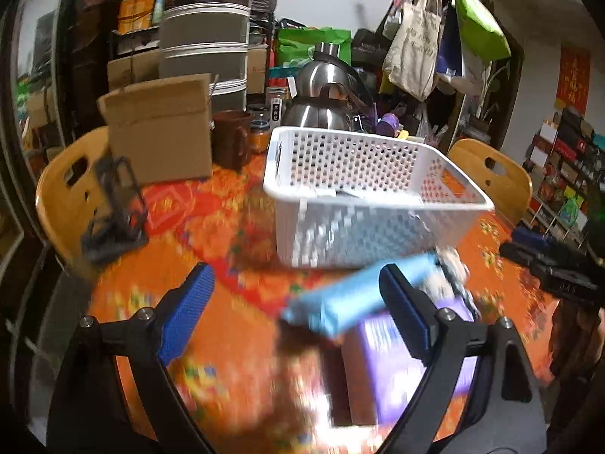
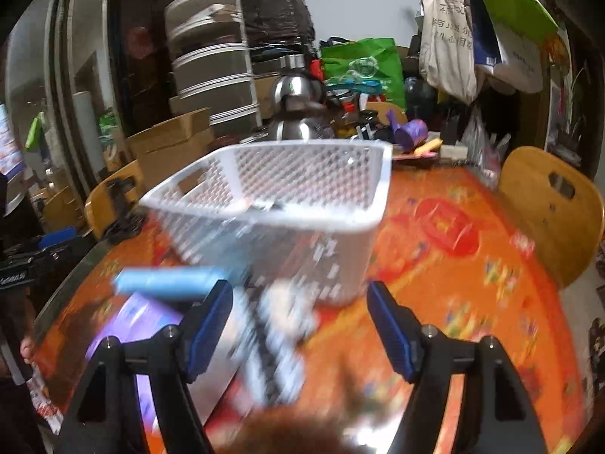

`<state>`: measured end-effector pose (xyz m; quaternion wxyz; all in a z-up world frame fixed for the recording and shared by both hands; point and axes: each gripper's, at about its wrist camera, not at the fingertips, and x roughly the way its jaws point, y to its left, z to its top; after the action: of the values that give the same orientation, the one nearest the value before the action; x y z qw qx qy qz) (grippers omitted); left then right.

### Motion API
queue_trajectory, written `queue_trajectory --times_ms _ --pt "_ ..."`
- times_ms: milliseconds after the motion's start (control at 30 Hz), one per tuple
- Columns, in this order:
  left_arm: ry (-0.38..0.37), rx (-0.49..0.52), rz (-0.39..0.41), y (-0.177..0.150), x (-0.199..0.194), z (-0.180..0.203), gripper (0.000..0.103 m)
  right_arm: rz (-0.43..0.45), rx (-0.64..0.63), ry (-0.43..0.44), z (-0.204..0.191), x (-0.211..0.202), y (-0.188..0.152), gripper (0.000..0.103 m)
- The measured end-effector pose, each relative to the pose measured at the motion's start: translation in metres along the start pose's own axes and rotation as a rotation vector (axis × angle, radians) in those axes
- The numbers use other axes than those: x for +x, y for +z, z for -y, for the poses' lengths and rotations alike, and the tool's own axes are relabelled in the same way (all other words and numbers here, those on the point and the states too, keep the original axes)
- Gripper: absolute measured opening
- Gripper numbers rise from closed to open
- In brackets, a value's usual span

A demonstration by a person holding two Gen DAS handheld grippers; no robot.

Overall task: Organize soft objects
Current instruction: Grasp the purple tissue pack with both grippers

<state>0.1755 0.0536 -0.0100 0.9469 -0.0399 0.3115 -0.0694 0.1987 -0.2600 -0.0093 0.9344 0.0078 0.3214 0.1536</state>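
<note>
While both grippers, left and right, hover wide open and empty, soft items near the table's front edge await pickup: a blue roll first, then into the basket.

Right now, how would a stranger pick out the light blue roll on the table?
Find the white perforated plastic basket on the orange patterned tablecloth. Just in front of its near wall lies the light blue soft roll, resting across a purple flat item. It is the only plain, sky-blue cylinder there.
</note>
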Motion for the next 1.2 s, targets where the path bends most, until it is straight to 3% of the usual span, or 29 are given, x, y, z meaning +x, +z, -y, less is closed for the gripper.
queue_trajectory --times_ms 233,467,633,733,833,1000,1200 --pt "-0.041 -0.004 0.043 -0.081 -0.05 0.011 0.088 0.013 -0.023 0.096 -0.039 -0.032 -0.063 0.073" --pt "-0.109 0.053 -0.021 -0.133 -0.035 0.032 0.087 -0.029 -0.093 0.13 -0.069 -0.012 -0.087 0.073" --pt "-0.152 0.079 -0.023 -0.136 -0.028 0.04 0.081 -0.028 -0.147 0.127 -0.08 -0.005 -0.089 0.073" --pt "-0.16 0.11 -0.032 -0.135 -0.025 0.046 0.076 -0.036 -0.167 0.136 -0.083 -0.002 -0.088 0.067" --pt "-0.178 0.124 -0.056 -0.134 -0.019 0.051 0.058 -0.045 -0.177 0.152 -0.085 0.0 -0.088 0.062" --pt "-0.201 0.136 -0.08 -0.129 -0.012 0.055 0.049 -0.069 -0.184 0.184 -0.085 0.005 -0.089 0.053" --pt "-0.201 0.135 -0.082 -0.13 -0.011 0.064 0.046 -0.085 -0.198 0.177 -0.089 0.007 -0.091 0.051"
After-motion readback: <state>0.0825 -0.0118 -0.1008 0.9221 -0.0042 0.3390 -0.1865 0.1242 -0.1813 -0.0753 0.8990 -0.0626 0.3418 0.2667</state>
